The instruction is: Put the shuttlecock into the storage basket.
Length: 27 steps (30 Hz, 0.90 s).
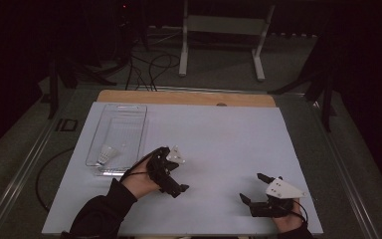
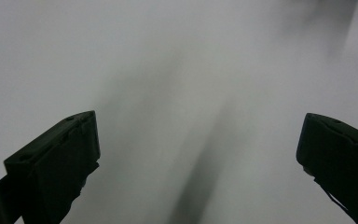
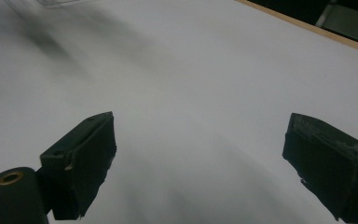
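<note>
Two grippers over the white table point(image 1: 219, 144), both with jaws spread wide and nothing between them.

Left gripper point(image 1: 171, 174): we see it in the high view at lower left-centre, held in the person's left hand point(image 1: 138, 183), dark sleeve point(image 1: 99, 214) coming in from the bottom edge. It is tipped over so the jaws aim down at the surface, grey three-cornered plate facing up and away. Its own view point(image 2: 198, 149) confirms it: jaws far apart, bare white surface between them, a soft dark shadow streak running up the middle. Released, gripping nothing.

Right gripper point(image 1: 252, 188): near the bottom right of the table, grey plate on top, jaws pointing left and slightly away from the person. Right hand point(image 1: 288, 221) barely visible at the bottom edge. Its own view point(image 3: 200, 154) shows the jaws wide apart over plain white table, with the wooden edge strip point(image 3: 307, 29) crossing the top right corner. Also released, empty.

The two grippers are well apart from each other.

Clear plastic tray point(image 1: 117, 137) sits at the left of the table, long side running away from the person. Inside it, at the near end, lies a shuttlecock point(image 1: 107, 155), white, on its side. Left gripper is just beside the tray's near right corner; we can't tell if it touches.

Behind the table: white frame stand point(image 1: 224, 30) and cables point(image 1: 149, 69) on the floor, all dim.
</note>
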### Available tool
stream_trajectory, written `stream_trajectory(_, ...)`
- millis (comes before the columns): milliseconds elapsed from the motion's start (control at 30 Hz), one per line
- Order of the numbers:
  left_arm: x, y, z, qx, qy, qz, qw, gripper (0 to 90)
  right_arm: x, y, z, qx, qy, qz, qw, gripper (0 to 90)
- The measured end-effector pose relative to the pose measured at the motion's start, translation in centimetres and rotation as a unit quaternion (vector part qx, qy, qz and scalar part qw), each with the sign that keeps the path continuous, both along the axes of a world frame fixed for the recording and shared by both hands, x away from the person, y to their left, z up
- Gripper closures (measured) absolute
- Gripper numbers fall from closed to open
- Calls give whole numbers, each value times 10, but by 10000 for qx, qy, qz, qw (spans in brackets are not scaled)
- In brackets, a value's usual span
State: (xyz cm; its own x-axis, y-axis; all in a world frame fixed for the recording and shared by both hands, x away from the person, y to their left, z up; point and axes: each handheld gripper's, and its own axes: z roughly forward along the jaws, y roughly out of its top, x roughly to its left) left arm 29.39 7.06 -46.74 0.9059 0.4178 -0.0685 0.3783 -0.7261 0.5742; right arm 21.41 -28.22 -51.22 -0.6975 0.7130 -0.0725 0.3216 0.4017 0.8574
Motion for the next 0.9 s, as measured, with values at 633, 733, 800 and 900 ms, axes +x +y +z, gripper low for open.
stream_trajectory(633, -12, 11, -21, 29, 13, -115, 9999, 3, 1, 0, -1, -7, 56, 15, 10000, 91)
stream_trajectory(733, -14, 13, -23, -20, 40, -144, 9999, 3, 1, 1, -2, -3, 66, 30, 10000, 91)
stream_trajectory(800, -16, 14, -25, -38, 63, -131, 9999, 3, 1, 1, -2, 6, 78, 29, 10000, 91)
stream_trajectory(900, -19, 17, -28, 19, 78, -135, 9999, 3, 1, 0, -2, 7, 84, 25, 10000, 91)
